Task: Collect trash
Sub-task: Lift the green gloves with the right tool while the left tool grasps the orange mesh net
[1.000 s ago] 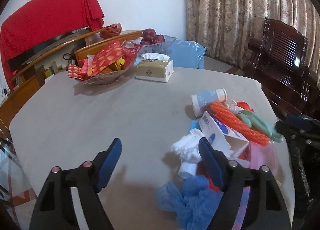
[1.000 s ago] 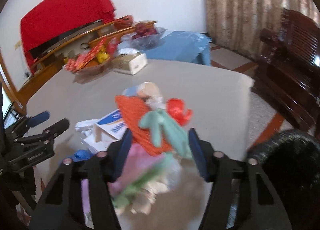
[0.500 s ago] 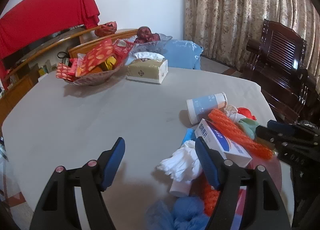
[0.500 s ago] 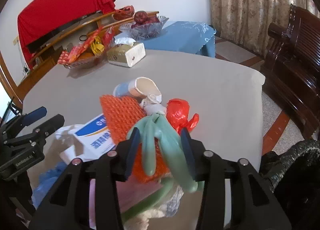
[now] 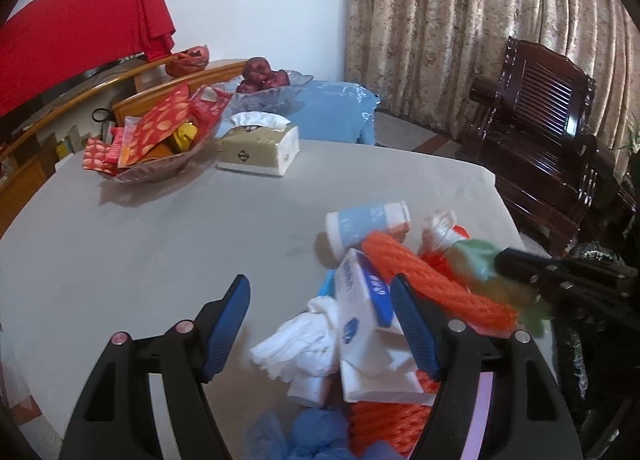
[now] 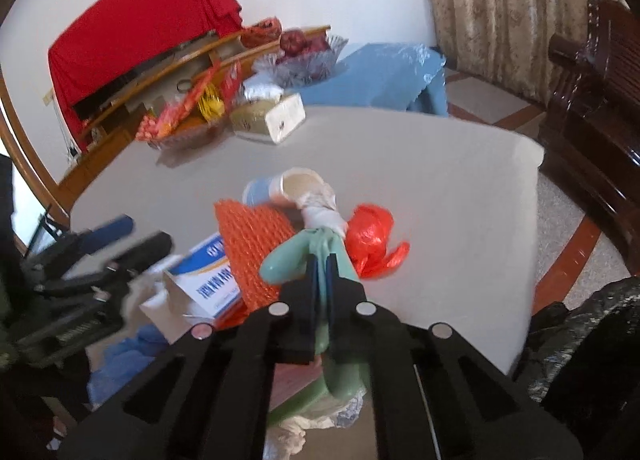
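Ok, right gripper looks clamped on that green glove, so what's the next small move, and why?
Probably lift the right gripper a little and swing it toward the black trash bag at the table's right edge. Its jaws are shut on the green glove, which still lies over the orange net, so raising it first should free it without dragging the pile.

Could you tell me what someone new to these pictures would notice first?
A heap of trash on the near right of the grey table: an orange net, a white box and a red bag. The right gripper is shut on a green glove. The left gripper is open.
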Available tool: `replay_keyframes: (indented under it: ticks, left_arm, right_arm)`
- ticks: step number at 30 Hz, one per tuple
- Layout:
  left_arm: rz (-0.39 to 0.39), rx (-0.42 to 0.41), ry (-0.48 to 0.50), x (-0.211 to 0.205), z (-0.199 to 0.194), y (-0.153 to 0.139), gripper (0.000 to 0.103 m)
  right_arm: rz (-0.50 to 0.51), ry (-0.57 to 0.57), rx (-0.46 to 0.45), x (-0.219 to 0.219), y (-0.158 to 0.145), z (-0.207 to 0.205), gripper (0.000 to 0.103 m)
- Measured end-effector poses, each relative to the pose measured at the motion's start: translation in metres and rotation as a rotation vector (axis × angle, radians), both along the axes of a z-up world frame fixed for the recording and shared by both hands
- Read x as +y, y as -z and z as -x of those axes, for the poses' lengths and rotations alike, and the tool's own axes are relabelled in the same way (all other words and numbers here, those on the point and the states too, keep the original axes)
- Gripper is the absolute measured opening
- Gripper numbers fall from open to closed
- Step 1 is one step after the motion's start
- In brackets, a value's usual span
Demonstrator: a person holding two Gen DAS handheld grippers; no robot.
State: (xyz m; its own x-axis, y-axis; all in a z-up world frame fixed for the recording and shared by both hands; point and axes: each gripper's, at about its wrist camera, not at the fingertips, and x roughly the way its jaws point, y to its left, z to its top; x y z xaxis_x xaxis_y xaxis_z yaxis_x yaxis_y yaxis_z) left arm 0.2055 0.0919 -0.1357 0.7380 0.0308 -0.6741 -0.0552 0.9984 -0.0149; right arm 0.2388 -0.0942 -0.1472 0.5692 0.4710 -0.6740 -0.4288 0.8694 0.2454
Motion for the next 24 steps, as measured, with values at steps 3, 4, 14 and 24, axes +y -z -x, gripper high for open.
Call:
replay_keyframes:
  ticks: [3, 4, 14, 24]
  left_arm:
    - [0.015, 0.001, 0.020, -0.009, 0.000, -0.002, 0.071]
    - [0.017, 0.000, 0.027, -0.011, 0.000, -0.003, 0.071]
    - [0.013, 0.026, 0.094, -0.048, -0.010, 0.005, 0.067]
    - [-0.015, 0.055, 0.068, -0.040, -0.005, 0.013, 0.067]
  right_arm:
    - [-0.028, 0.005, -0.028, -0.009, -0.012, 0.009, 0.003]
    - [-0.027, 0.011, -0.038, -0.012, -0.015, 0.012, 0.003]
    - [-0.006, 0.011, 0.000, -0.028, -0.007, 0.020, 0.009]
    - [0.053, 0.077, 0.116, -0.037, 0.036, 0.020, 0.048]
